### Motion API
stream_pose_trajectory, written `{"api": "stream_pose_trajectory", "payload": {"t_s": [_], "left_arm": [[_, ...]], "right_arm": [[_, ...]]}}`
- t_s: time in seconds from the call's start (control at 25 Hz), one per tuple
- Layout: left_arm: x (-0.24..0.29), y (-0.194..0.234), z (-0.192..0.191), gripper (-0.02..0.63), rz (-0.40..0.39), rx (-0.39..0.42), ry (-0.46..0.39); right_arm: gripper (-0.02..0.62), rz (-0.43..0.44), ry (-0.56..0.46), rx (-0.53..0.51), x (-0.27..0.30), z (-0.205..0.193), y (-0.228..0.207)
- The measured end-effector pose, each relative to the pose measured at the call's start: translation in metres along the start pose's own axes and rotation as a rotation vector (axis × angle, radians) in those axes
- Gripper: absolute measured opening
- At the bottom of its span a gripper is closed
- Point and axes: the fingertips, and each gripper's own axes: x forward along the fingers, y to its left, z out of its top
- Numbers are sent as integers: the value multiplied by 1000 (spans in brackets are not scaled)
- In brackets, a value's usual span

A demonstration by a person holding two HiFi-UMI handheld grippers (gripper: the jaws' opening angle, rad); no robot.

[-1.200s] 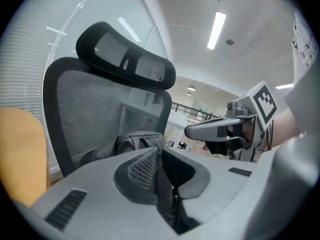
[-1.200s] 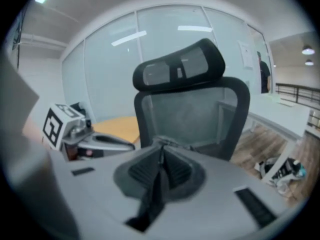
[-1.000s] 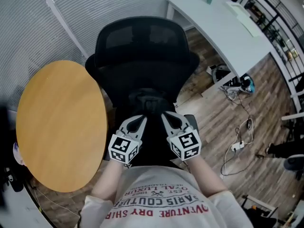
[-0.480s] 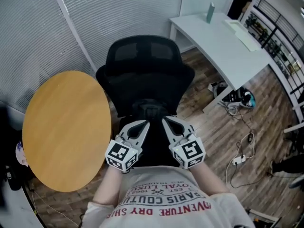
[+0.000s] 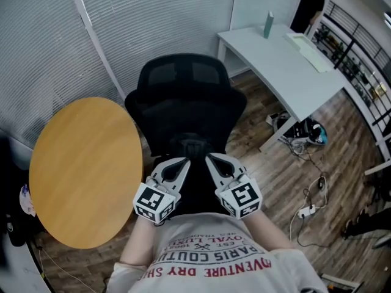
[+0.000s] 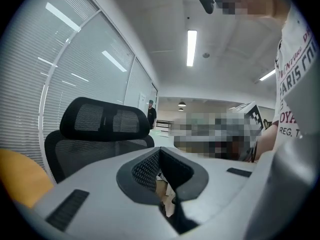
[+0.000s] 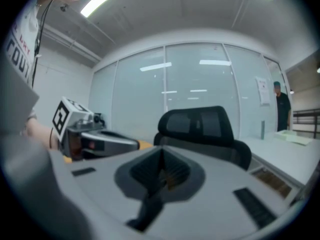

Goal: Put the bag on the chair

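A black mesh office chair (image 5: 186, 99) stands right in front of me, also seen as the chair (image 6: 100, 129) and the chair (image 7: 200, 126) in the two gripper views. A dark lump (image 5: 192, 144) lies on its seat, black on black, so I cannot tell whether it is the bag. My left gripper (image 5: 179, 163) and right gripper (image 5: 212, 160) hover side by side over the seat's front, close to my body. Both are shut with nothing between the jaws. The left gripper's (image 6: 160, 153) and right gripper's (image 7: 161, 153) own views show the jaws closed and empty.
A round wooden table (image 5: 85, 170) sits just left of the chair. A white desk (image 5: 287, 60) with a bottle (image 5: 269, 23) stands at the back right, cables (image 5: 305, 209) on the wood floor below it. A glass wall with blinds is behind, and a person (image 5: 308, 2) stands far back.
The head view has drawn back a little, so the chair sits lower and more of the room shows. Both grippers stay shut and side by side.
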Motion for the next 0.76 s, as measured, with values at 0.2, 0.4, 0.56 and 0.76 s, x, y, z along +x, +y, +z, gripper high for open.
{"api": "stream_pose_trajectory", "payload": {"t_s": [0.2,0.4,0.56,0.76], "left_arm": [[3,3,1,28,12,-39,-15],[0,3,6,28,17,-43,-22],[-2,4,8,28,24,-39,-21],[-1,5,7,28,20,-30,-15]], "right_arm": [[26,6,-1,-48,0,-2,1],[26,4,-5,-53,-2,0,4],[26,1,-10,-46,-2,2,3],[26,-27,-7,-76,-2,0,-1]]}}
